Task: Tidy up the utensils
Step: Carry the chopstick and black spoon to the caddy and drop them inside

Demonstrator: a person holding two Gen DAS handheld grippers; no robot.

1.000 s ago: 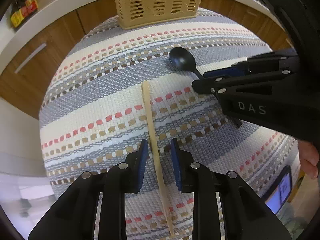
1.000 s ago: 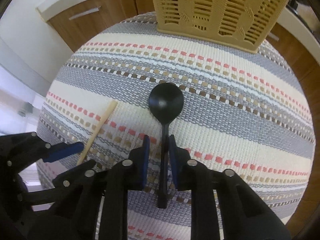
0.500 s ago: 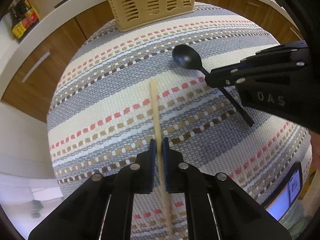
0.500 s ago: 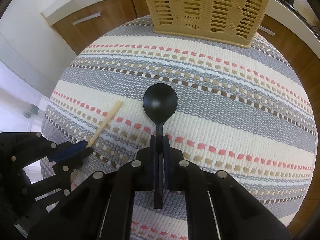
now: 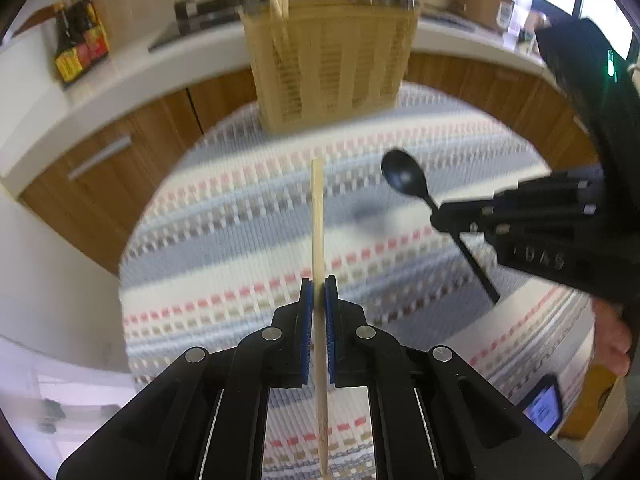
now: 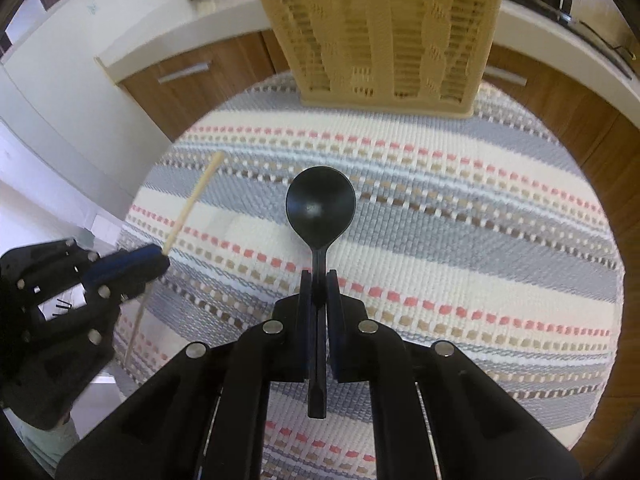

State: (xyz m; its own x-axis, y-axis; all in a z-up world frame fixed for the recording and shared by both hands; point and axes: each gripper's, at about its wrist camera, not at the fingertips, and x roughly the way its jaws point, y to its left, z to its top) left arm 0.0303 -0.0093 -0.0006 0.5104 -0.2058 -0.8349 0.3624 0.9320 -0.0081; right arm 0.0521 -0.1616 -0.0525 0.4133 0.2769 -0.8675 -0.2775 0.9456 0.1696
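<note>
Left gripper [image 5: 319, 300]: jaws clamped on pale wooden chopstick [image 5: 317, 216]. Right gripper [image 6: 319, 284]: jaws clamped on black plastic spoon [image 6: 320, 210]. Step: carry, both lifted clear of the striped woven mat [image 6: 460, 216]; next, likely lowering each upright into the tan slotted plastic utensil basket [image 6: 384, 36].

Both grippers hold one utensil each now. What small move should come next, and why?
Probably carry both toward the slotted basket at the far edge of the striped cloth. The left gripper is shut on the chopstick, the right gripper on the black spoon, and the basket already holds chopsticks.
</note>
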